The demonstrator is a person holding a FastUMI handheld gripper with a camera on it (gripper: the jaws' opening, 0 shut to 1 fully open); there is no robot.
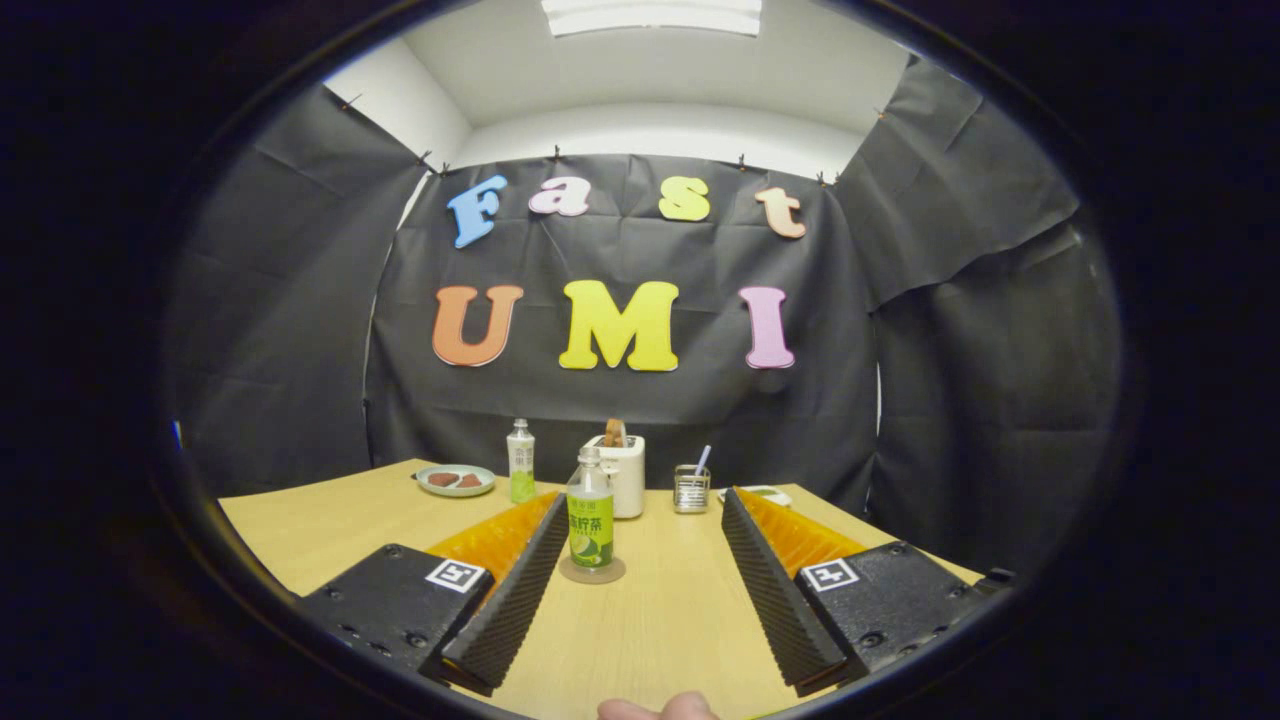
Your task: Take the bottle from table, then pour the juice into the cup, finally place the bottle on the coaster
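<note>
Bottle (591, 520), green-labelled, stands on the coaster (591, 572); jaws wide open, empty.

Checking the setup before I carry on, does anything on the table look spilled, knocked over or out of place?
Nothing stands out. The bottle stands upright on the coaster, between the open jaws of the gripper. Beyond it, a second bottle, a plate and a white container sit upright; no spill shows on the table.

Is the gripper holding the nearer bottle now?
No. The gripper is open, and the nearer bottle stands free on the coaster between its fingers, touching neither.
</note>
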